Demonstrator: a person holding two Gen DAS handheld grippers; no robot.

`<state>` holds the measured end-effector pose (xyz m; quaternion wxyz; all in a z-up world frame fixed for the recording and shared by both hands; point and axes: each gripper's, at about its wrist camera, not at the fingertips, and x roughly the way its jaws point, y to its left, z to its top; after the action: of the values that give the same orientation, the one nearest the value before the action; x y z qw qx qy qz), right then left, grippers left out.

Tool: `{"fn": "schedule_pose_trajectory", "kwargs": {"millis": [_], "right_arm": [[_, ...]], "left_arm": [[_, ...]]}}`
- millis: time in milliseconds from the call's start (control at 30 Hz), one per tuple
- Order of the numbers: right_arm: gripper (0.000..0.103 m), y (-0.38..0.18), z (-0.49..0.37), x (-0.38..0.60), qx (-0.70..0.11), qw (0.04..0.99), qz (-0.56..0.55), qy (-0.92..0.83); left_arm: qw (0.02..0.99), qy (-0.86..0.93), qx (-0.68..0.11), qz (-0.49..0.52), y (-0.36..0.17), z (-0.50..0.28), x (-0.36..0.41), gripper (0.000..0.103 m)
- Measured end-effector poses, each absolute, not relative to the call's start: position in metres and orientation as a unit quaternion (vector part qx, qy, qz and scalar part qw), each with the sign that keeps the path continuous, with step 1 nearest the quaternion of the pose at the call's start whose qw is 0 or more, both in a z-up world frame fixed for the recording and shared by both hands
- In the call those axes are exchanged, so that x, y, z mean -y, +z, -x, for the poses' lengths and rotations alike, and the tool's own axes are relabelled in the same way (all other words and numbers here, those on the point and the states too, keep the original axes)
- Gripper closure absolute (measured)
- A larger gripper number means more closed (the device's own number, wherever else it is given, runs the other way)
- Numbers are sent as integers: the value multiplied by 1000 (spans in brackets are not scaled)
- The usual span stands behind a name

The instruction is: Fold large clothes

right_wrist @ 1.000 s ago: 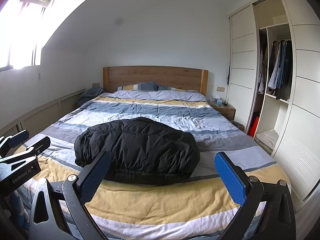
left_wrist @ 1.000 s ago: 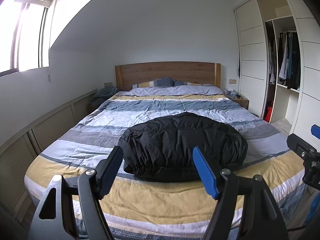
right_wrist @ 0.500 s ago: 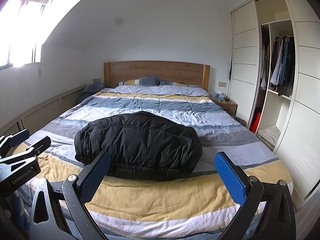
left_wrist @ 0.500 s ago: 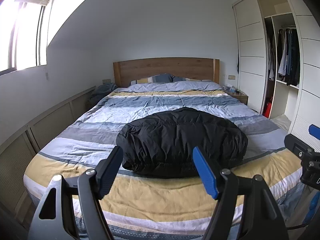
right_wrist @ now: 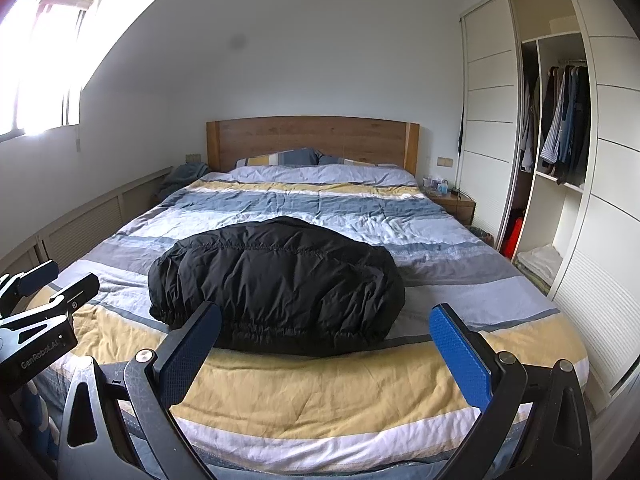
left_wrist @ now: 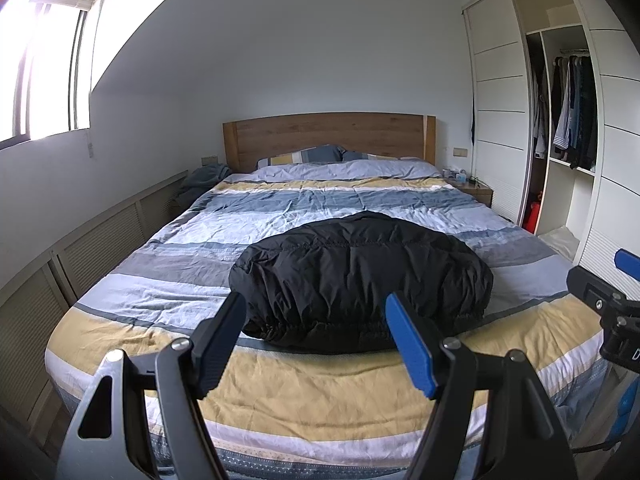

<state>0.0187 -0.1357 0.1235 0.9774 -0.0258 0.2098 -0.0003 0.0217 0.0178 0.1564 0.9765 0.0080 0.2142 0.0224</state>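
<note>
Risk: the black puffer jacket (left_wrist: 360,280) is slick, lofty fill, so a shallow pinch would likely catch only the shell and the bundle could slump or spring apart; also its compact mound fits both folded and merely bunched, can't tell which. It lies mid-bed on the striped duvet (left_wrist: 320,396), toward the near end. Left gripper (left_wrist: 316,344) and right gripper (right_wrist: 326,354) hover short of its near hem, fingers spread wide, holding nothing.
</note>
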Motion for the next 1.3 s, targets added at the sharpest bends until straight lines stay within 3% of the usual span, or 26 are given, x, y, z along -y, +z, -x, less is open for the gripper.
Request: {"fn": "schedule_pose_trajectory", "kwargs": {"millis": [1300], "right_arm": [[1,122,-19,137,-211,977,24,0]], "left_arm": [[977,4,-214,-5,154,-20,-18,32]]}}
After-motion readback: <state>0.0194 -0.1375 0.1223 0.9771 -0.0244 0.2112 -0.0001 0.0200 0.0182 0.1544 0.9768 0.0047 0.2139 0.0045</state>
